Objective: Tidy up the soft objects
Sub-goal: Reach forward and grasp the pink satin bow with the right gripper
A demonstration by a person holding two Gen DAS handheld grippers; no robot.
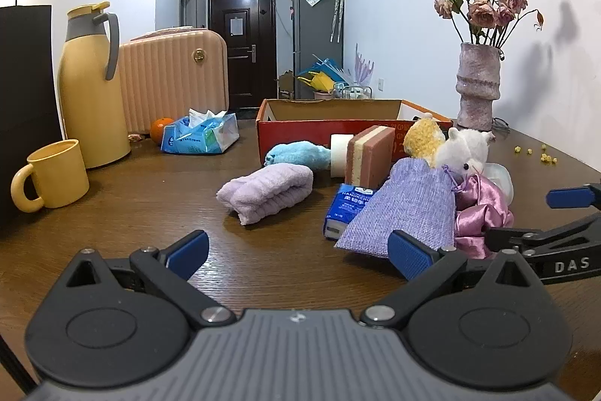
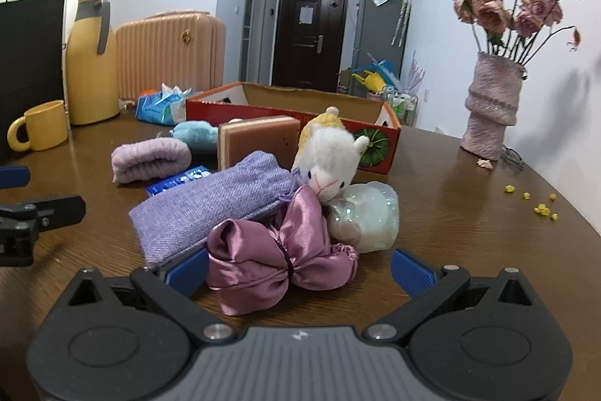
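Satin pink pouch (image 2: pixel 278 262) sits between the right gripper's (image 2: pixel 300 269) wide-spread fingers, near the table's (image 2: pixel 469 232) front edge; left gripper (image 1: pixel 296 254) wide too, holding nothing.

Glossy satin scrunchie (image 2: pixel 278 258), woven cloth pouch (image 2: pixel 210 205), wood tbl (image 2: pixel 469 220).

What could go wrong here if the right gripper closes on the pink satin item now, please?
The open right gripper straddles the pink satin scrunchie, which touches the purple fabric pouch; the left finger might pinch the pouch too. The plush alpaca leans over the pile and could topple when the satin is lifted.
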